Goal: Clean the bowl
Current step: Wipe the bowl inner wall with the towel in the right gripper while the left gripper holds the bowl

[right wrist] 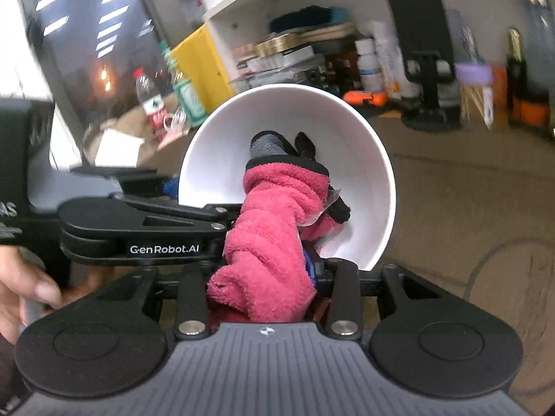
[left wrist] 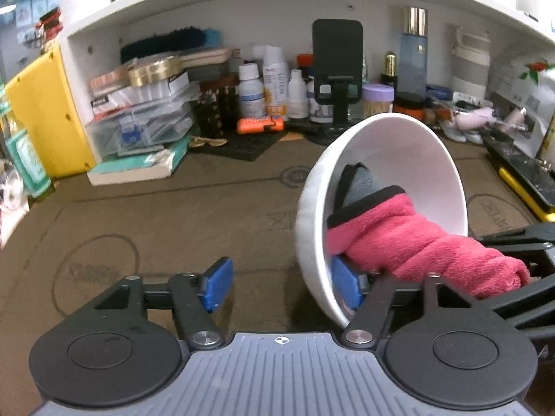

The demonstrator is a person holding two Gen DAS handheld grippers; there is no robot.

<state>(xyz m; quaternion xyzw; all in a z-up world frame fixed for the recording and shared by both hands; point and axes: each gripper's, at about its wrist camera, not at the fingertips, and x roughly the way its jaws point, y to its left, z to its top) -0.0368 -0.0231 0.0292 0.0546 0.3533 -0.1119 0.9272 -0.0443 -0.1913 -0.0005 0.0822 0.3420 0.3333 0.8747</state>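
A white bowl (left wrist: 409, 159) is tipped on its side above the brown desk mat, its mouth facing right. It also shows in the right wrist view (right wrist: 222, 159). My left gripper (left wrist: 282, 287) stands wide open; its right blue pad (left wrist: 343, 286) sits inside the bowl's rim and its left pad is well clear of the bowl's outside. My right gripper (right wrist: 263, 277) is shut on a rolled pink cloth (right wrist: 274, 228) with black trim, whose grey-tipped end presses into the bowl's inside. The cloth shows in the left wrist view too (left wrist: 416, 239).
A white shelf unit (left wrist: 242, 10) at the back holds bottles (left wrist: 274, 83), a black phone stand (left wrist: 338, 69), stacked boxes and books (left wrist: 138, 121). A yellow panel (left wrist: 41, 111) stands at left. A black-and-yellow tray (left wrist: 520, 173) lies at right. Drink bottles (right wrist: 152, 100) stand far left.
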